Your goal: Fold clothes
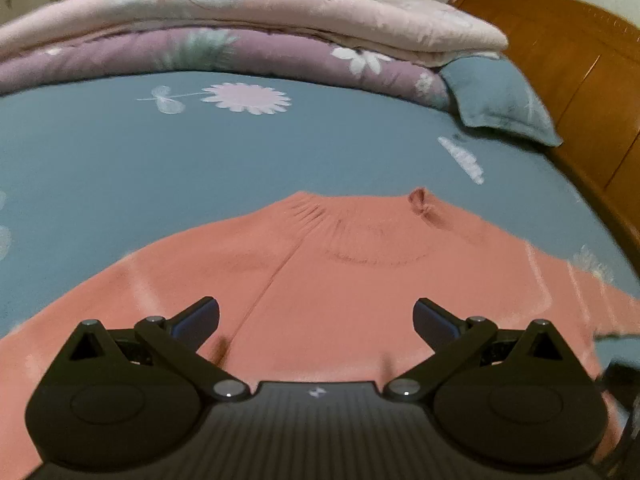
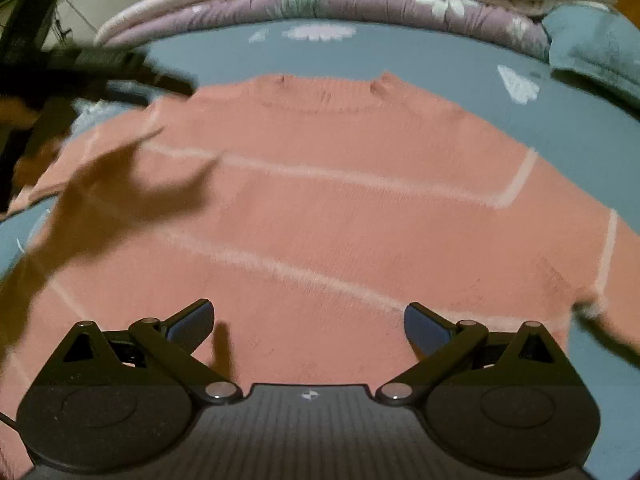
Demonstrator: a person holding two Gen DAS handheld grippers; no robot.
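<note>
A salmon-pink knitted sweater (image 1: 320, 280) with thin pale stripes lies flat on the blue bed sheet (image 1: 120, 152), collar (image 1: 360, 216) toward the far side. My left gripper (image 1: 316, 320) hovers open above its left part, nothing between the fingers. In the right wrist view the same sweater (image 2: 320, 200) fills the middle, its collar (image 2: 332, 88) at the top and pale stripes crossing the body. My right gripper (image 2: 308, 324) is open over the lower body of the sweater, holding nothing. The left gripper shows blurred and dark at the upper left edge (image 2: 80, 64), casting a shadow on the fabric.
Folded quilts (image 1: 240, 32), one pink and one mauve with flowers, are stacked along the far side of the bed. A blue pillow (image 1: 500, 96) lies at the right, next to the wooden headboard (image 1: 580, 80). Bare blue sheet (image 2: 440, 60) surrounds the sweater.
</note>
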